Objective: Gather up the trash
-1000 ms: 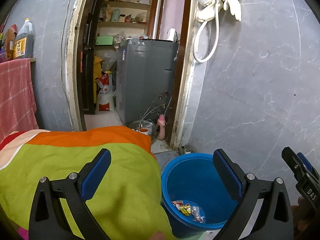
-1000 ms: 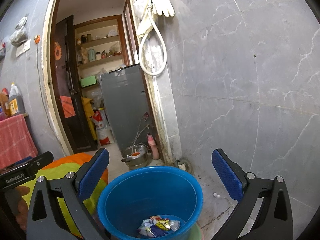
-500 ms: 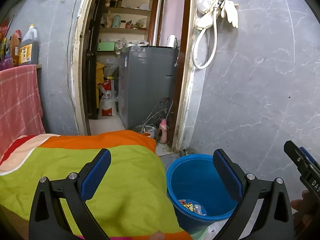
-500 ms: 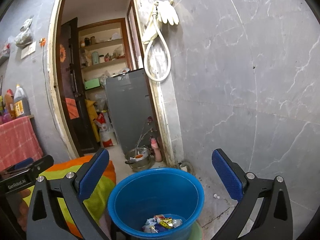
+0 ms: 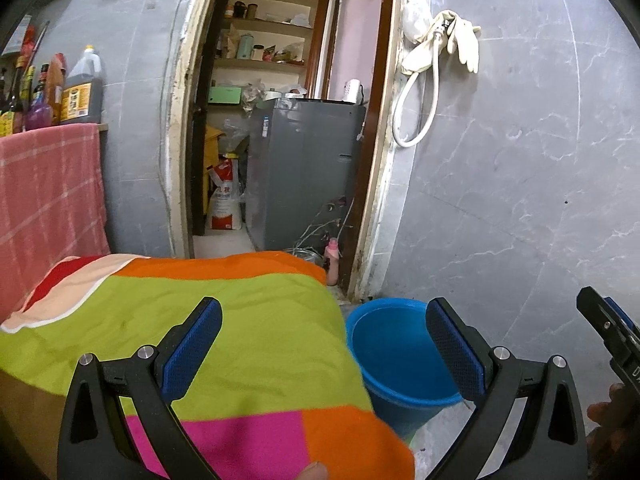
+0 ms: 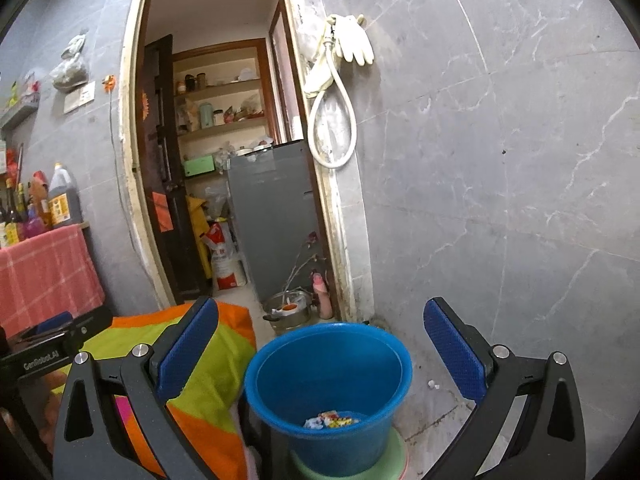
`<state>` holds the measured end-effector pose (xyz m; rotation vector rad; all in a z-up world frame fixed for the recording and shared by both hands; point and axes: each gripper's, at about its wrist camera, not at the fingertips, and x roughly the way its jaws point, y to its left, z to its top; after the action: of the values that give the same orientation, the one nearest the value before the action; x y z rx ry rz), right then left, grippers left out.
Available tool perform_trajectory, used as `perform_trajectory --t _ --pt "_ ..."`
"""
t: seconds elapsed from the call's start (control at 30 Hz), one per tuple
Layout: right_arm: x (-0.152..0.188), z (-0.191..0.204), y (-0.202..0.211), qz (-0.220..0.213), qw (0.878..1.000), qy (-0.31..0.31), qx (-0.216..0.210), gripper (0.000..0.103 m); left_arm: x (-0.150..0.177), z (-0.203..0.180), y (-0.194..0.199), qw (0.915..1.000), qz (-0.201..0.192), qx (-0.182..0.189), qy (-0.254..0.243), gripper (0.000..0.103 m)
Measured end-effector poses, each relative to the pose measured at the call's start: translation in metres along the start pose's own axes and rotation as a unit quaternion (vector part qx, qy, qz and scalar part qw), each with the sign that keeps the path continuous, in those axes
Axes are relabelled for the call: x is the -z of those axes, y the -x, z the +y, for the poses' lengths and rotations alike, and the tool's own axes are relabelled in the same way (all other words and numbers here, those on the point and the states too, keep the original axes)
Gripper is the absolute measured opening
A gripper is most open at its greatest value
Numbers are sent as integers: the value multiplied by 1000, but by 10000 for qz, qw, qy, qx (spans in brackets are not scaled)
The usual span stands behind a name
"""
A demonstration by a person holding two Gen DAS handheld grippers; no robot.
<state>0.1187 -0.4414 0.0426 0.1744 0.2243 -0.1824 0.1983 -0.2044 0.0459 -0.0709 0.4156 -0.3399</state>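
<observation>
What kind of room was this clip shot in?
Likely a home kitchen or utility corner: tiled walls, oil bottles on a shelf, a pantry doorway and a blue trash bucket.

Blue bucket point(image 6: 328, 384) stands on a green base point(image 6: 390, 462) on the floor point(image 6: 436, 412).

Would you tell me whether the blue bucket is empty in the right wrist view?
No, a few crumpled wrappers lie at the bottom of the blue bucket.

In front of me is a grey marble-look wall point(image 6: 500, 152) with a white hose point(image 6: 334, 128) and pale gloves point(image 6: 354, 42) hanging beside an open doorway point(image 6: 216, 140). Through it I see wooden shelves point(image 5: 264, 48) and a grey appliance point(image 5: 304, 168). A pink towel point(image 5: 48, 188) hangs at the left.
</observation>
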Motion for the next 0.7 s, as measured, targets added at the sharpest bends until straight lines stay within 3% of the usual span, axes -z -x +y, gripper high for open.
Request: perform_trajectory --t 0.23,0.7 --pt "11 11 32 48 10000 21 -81 103 20 14 38 9999 94 -35 55 100" --pt "27 36 88 -6 9996 261 -103 103 52 21 95 9997 -105 -133 -194 100"
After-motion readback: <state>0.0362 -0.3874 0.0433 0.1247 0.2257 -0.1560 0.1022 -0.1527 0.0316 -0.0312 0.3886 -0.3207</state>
